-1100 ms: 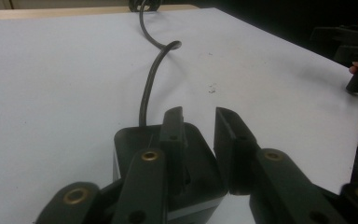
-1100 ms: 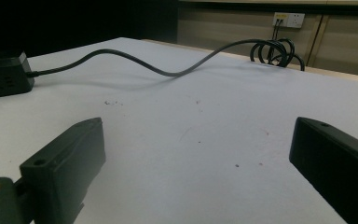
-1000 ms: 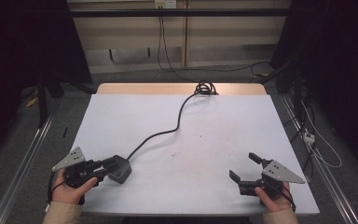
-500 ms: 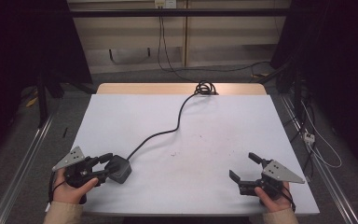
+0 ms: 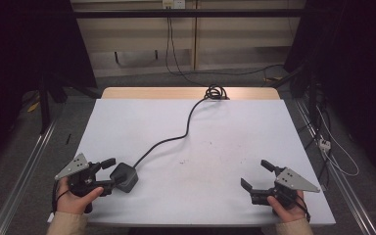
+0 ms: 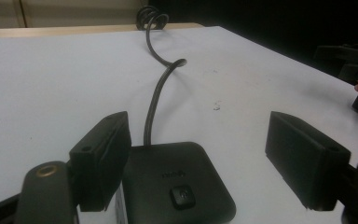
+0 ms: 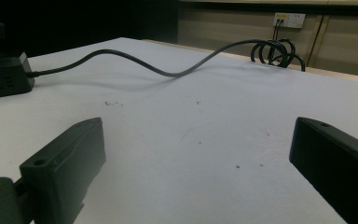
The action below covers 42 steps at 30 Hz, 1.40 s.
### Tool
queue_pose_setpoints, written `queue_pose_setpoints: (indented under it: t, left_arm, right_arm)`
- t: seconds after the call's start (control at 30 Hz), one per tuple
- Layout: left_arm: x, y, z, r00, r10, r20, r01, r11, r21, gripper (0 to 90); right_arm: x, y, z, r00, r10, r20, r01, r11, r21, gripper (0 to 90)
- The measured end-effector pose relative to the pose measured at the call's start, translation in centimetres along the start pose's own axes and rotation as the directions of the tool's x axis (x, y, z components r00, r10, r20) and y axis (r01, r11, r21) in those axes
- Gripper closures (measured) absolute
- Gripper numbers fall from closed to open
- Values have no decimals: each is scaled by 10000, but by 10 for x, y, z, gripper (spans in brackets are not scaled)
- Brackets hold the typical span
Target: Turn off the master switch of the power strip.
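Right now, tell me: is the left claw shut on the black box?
No, the left claw is open, the black box lying between its jaws.

On the one white table [image 5: 215, 147] there are two grippers, the left gripper [image 5: 108, 172] and the right gripper [image 5: 257, 175] (each has two black jaws), two hands, one black box [image 5: 125, 176] and one black cable [image 5: 186, 129] with one coil

White-topped table [image 5: 210, 147], black box [image 5: 125, 176] and its trailing cable [image 5: 188, 125] upon it.
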<state>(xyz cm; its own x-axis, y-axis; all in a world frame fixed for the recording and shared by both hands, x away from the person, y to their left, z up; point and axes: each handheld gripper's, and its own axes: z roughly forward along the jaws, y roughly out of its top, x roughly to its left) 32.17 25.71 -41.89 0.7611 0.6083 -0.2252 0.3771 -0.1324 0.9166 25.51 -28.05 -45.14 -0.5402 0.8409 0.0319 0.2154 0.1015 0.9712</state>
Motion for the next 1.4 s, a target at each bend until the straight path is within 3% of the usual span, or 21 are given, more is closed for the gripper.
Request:
queue_pose_setpoints:
  t: [0.27, 1.4]
  left_arm:
    - [0, 1, 4, 10000, -93, -28, 93, 9998, -185, 169]
    - [-8, 2, 31, 9994, 332, 32, -330, 9989, -336, 50]
  right_arm:
    - [1, 0, 0, 10000, 80, -10, -80, 10000, 11, 30]
    - [0, -1, -1, 10000, 71, 31, -71, 10000, -5, 30]
